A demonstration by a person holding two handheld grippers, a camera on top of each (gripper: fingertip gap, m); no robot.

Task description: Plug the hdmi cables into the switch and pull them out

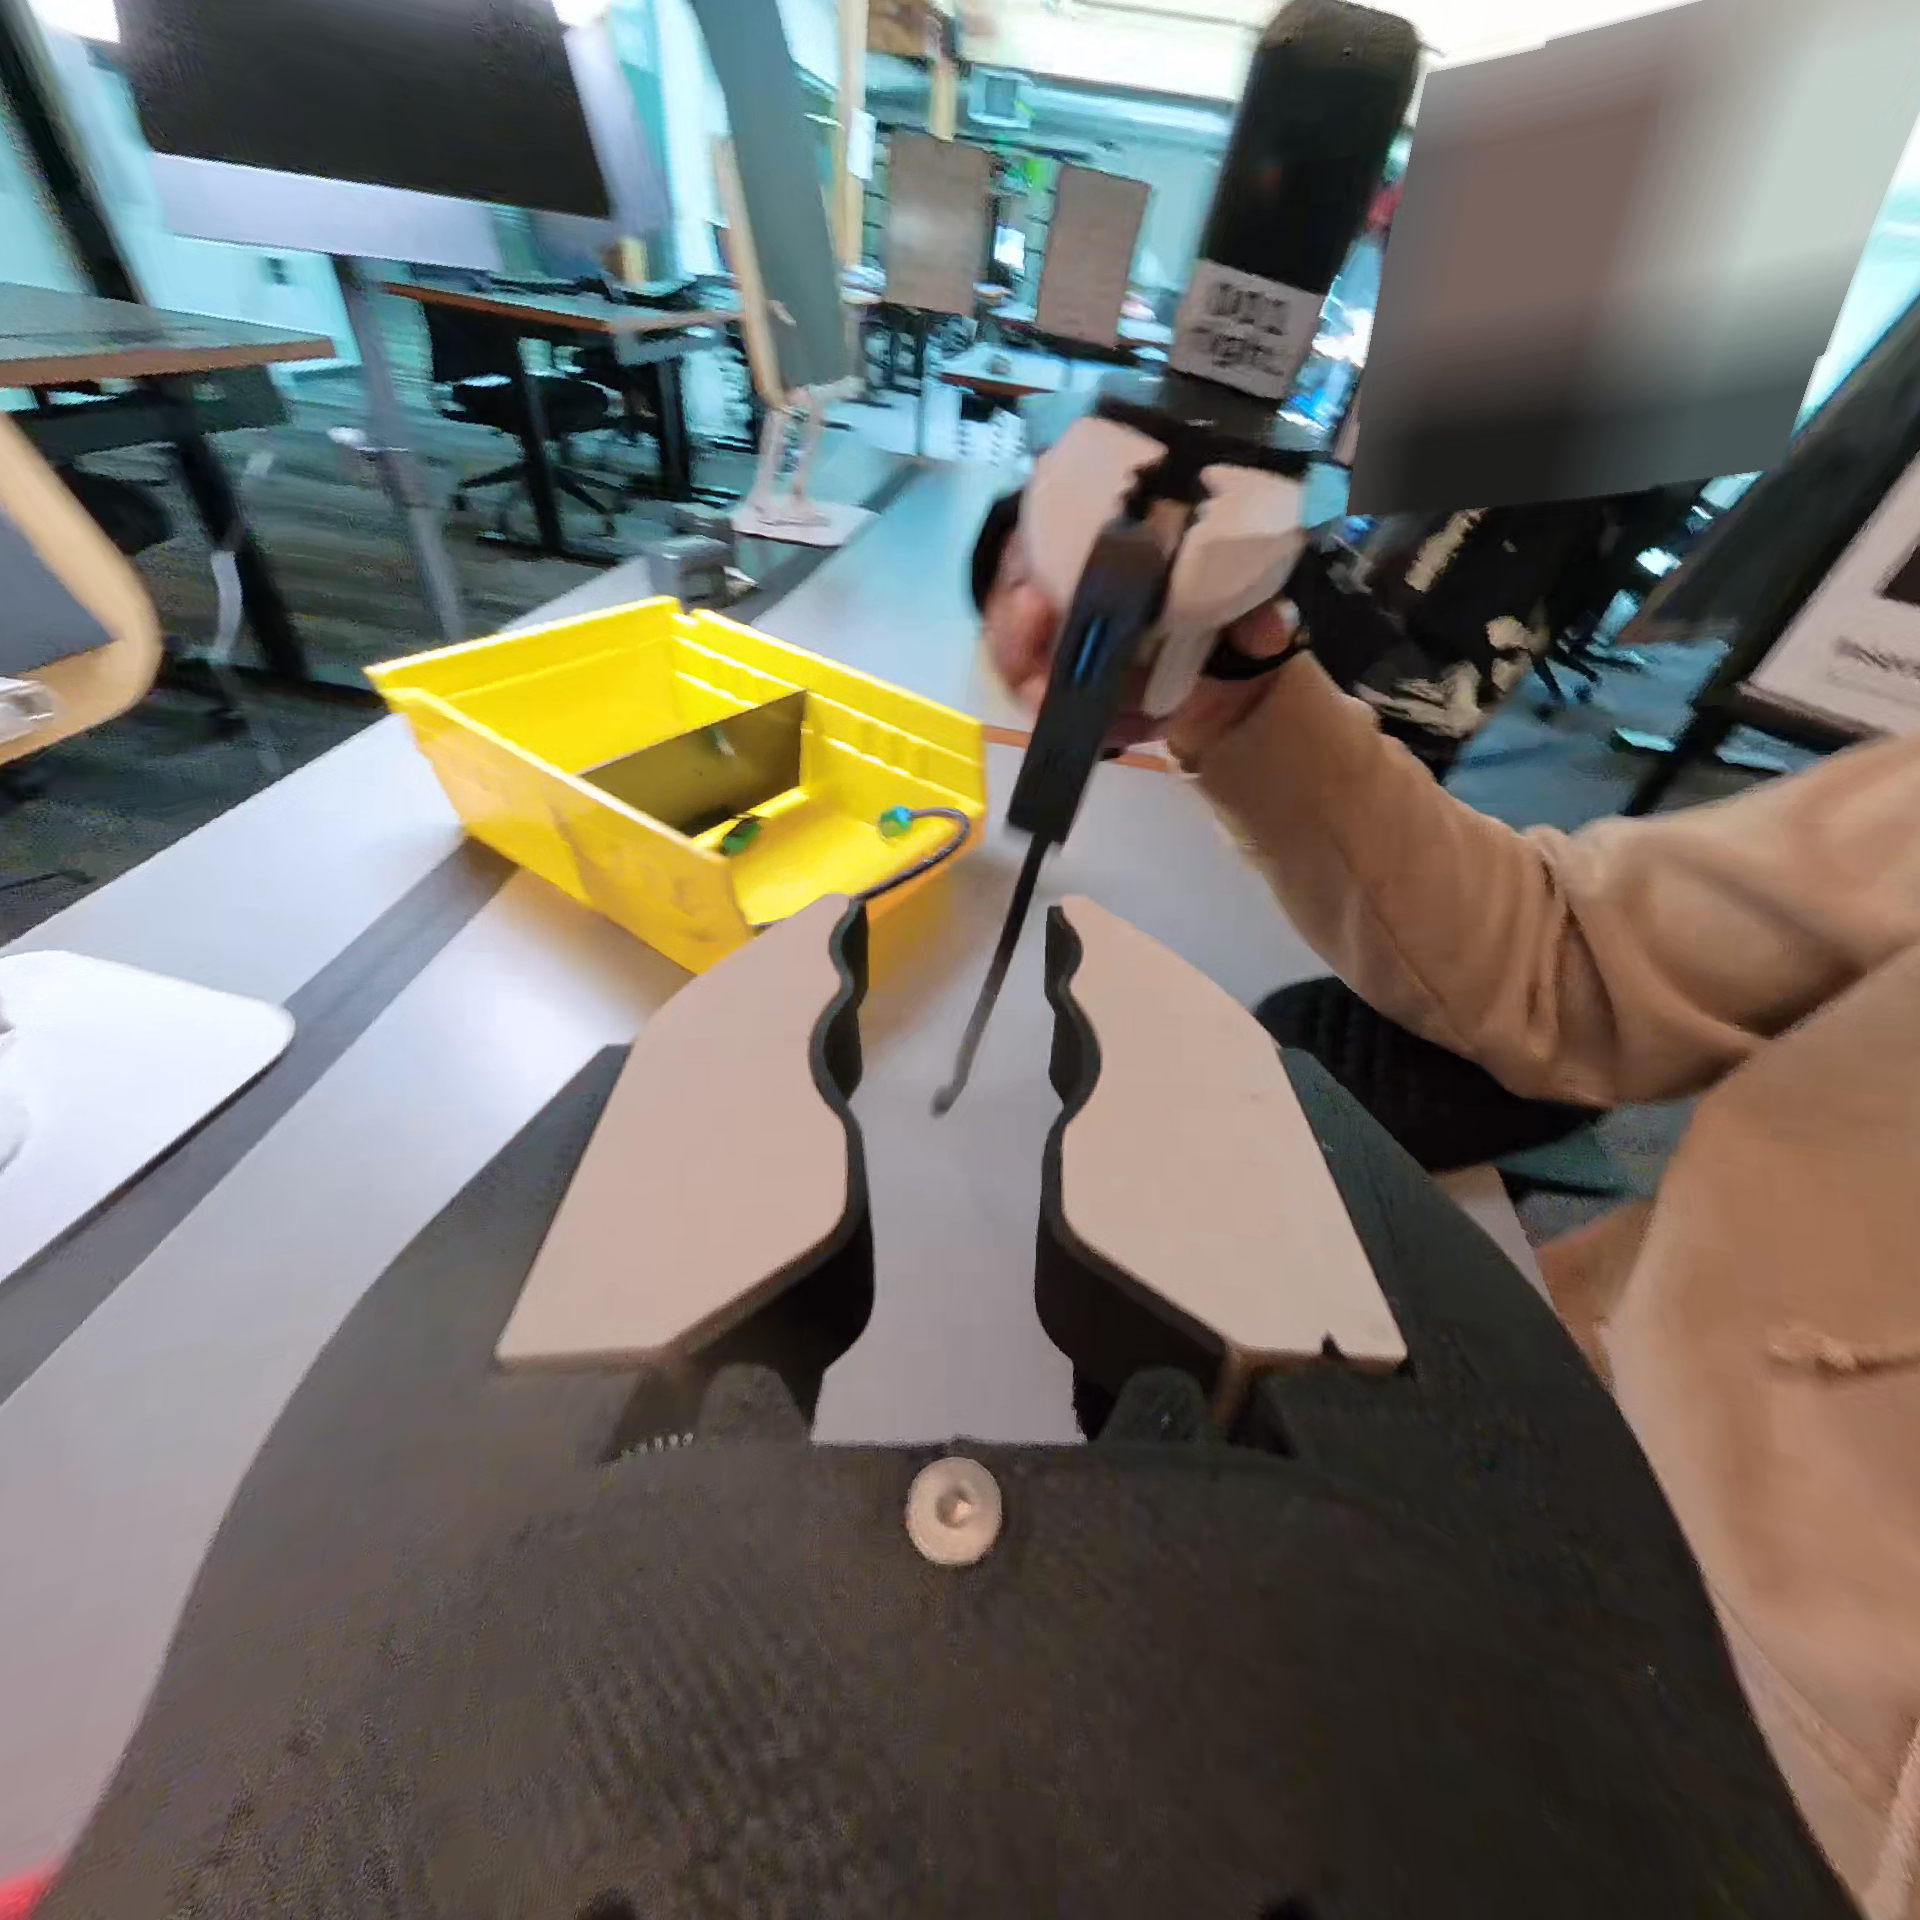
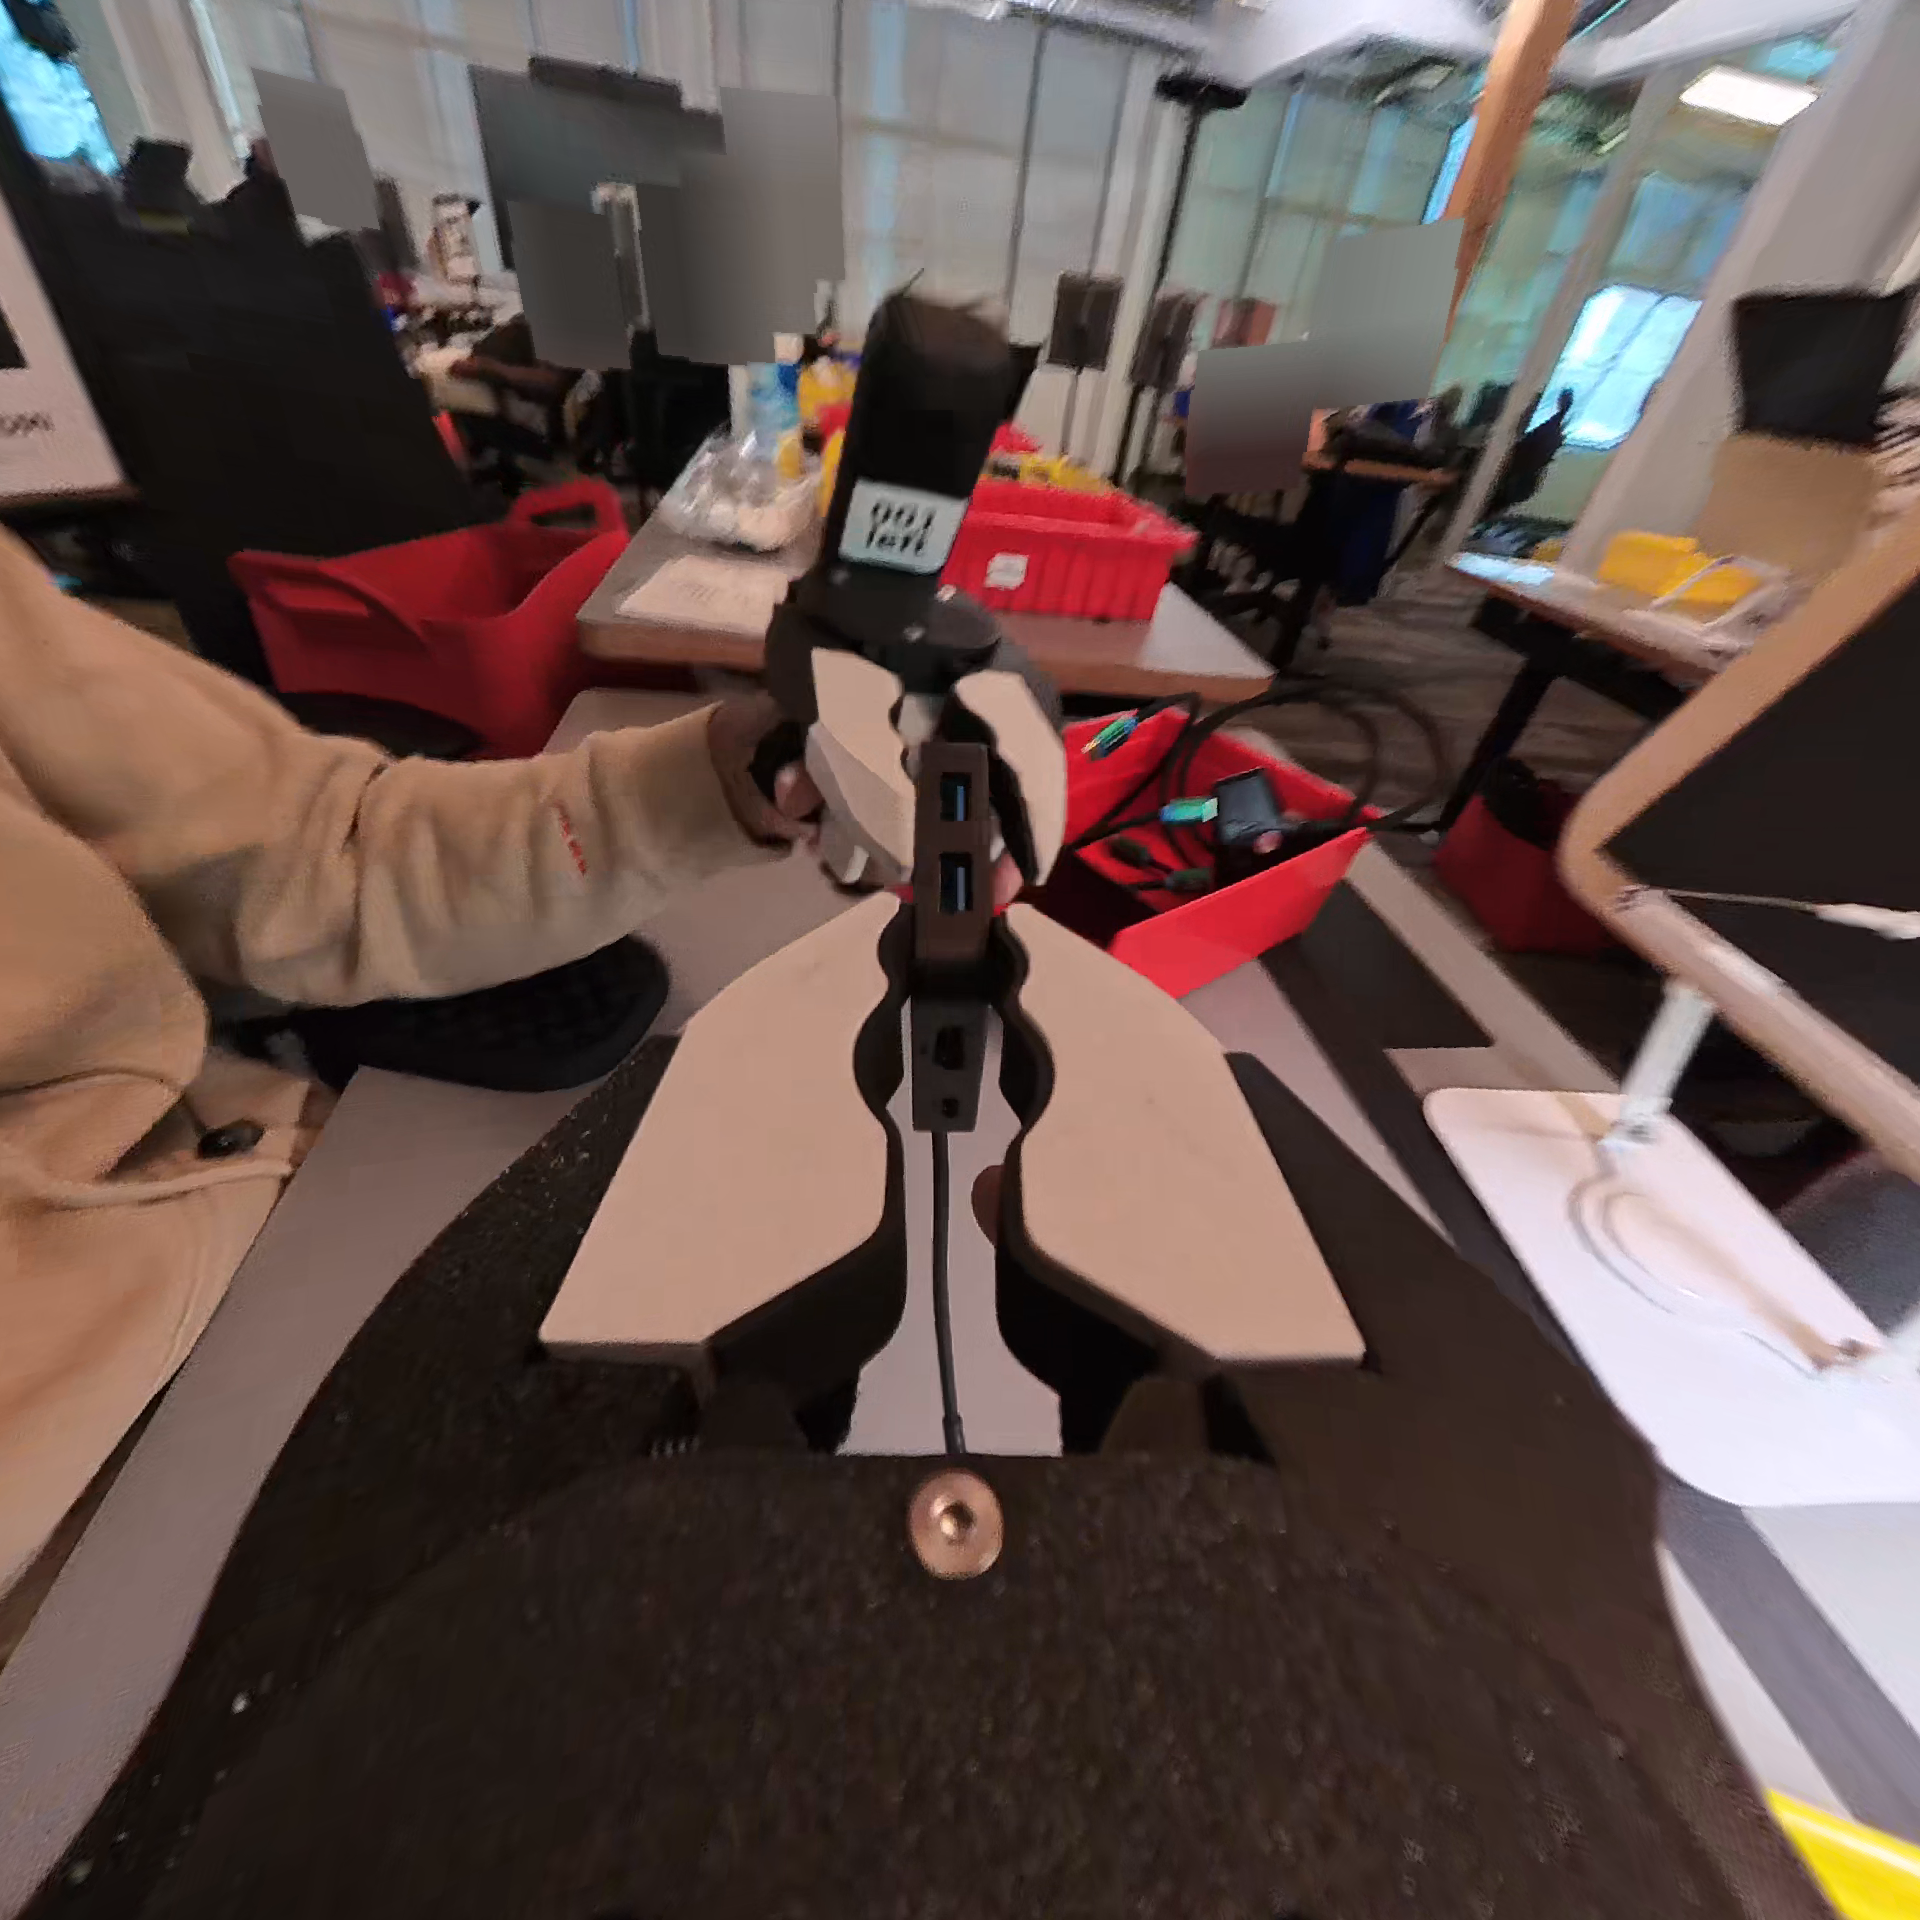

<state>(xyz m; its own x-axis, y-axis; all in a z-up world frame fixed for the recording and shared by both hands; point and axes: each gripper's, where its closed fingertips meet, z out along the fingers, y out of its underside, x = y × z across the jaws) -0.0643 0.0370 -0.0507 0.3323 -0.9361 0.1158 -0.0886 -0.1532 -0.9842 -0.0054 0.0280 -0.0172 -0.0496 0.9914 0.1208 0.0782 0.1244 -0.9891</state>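
The switch (image 2: pixel 954 800) is a slim black box with two blue ports and a short black tail cable (image 2: pixel 943 1278). My right gripper (image 2: pixel 953 914) is shut on it and holds it in the air above the grey table. In the left wrist view the right gripper (image 1: pixel 1132 623) holds the switch (image 1: pixel 1086 686) tilted, with the tail (image 1: pixel 997 966) hanging down. My left gripper (image 1: pixel 954 920) is open and empty, facing the switch from a short way off. Loose cables with green ends (image 2: pixel 1184 810) lie in a red bin (image 2: pixel 1247 914).
A yellow bin (image 1: pixel 623 831) stands on the table (image 1: pixel 416 1091) to the left of my left gripper, with a cable with green ends (image 1: pixel 894 821) in it. A monitor (image 2: pixel 1766 810) on a white base (image 2: pixel 1662 1299) stands at the right. A beige sleeve (image 1: pixel 1558 914) reaches in. The gap from one gripper's tips to the other's is roughly 8 centimeters.
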